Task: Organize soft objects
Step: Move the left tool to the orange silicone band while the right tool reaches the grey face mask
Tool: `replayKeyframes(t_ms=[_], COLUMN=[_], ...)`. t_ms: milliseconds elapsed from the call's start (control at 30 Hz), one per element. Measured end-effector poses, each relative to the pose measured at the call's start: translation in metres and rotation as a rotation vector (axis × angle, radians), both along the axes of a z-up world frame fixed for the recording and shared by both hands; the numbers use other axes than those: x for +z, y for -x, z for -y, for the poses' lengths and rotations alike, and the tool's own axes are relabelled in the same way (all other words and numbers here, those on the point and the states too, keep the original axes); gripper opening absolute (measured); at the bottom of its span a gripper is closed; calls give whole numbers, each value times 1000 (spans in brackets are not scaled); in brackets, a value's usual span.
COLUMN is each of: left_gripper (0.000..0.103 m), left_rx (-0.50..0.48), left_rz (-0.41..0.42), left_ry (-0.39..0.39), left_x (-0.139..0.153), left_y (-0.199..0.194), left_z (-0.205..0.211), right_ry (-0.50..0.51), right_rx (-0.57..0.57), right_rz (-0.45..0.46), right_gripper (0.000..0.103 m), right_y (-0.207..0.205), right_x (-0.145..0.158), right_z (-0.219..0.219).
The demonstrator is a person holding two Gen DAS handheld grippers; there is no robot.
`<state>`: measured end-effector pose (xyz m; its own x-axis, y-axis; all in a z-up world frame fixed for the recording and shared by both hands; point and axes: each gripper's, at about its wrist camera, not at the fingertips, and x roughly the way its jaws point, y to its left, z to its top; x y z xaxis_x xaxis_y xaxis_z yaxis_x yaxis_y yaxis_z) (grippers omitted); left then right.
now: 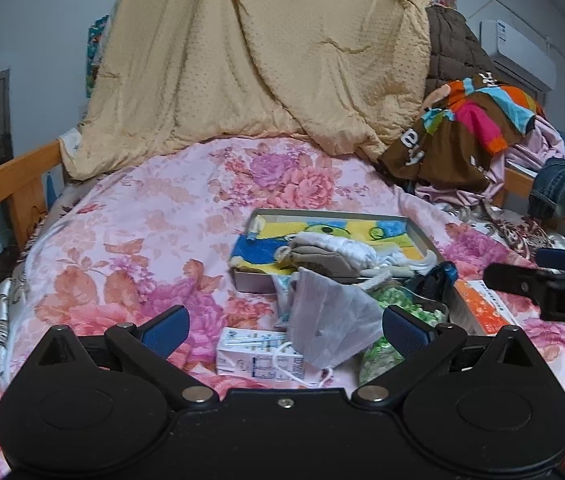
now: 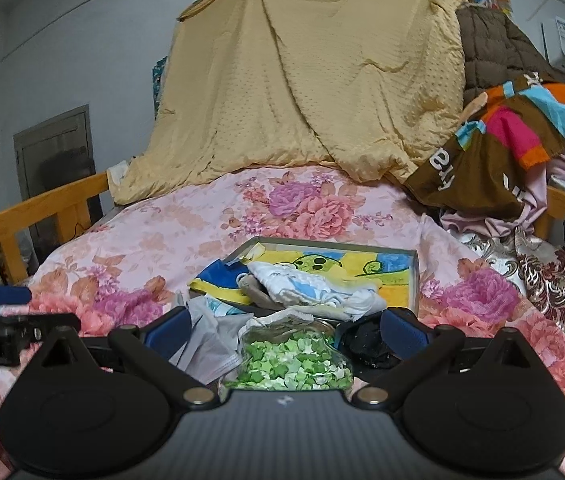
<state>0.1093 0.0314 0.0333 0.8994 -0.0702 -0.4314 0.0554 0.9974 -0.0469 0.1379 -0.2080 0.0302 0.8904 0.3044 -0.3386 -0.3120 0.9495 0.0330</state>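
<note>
Floral bed cover (image 1: 130, 216) under both our hand-held grippers, clutter ahead.

Our left hand-held gripper (image 1: 284, 330) is released, fingers spread around a grey face mask (image 1: 330, 320) draped over a small carton (image 1: 258, 354). Our right hand-held gripper (image 2: 284, 330) is released too, a jar of green paper stars (image 2: 294, 364) between its fingers. At 12 o'clock, the shallow box (image 1: 422, 232) holds a yellow-blue cloth (image 1: 346, 232) and white fabric (image 1: 342, 250).
</note>
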Motion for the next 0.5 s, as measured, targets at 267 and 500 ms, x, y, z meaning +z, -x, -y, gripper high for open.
replayKeyframes(t_ms=[267, 500], left_gripper=[102, 102], left_rx=[-34, -134], left_rz=[-15, -42], left_ry=[-33, -93], left_x=[5, 3], left_y=[-3, -15], left_z=[-9, -11], right_ry=[79, 105], right_rx=[14, 26], right_rz=[24, 2], right_gripper=[103, 103], right_y=[8, 6], right_x=[-7, -12], right_z=[-14, -18])
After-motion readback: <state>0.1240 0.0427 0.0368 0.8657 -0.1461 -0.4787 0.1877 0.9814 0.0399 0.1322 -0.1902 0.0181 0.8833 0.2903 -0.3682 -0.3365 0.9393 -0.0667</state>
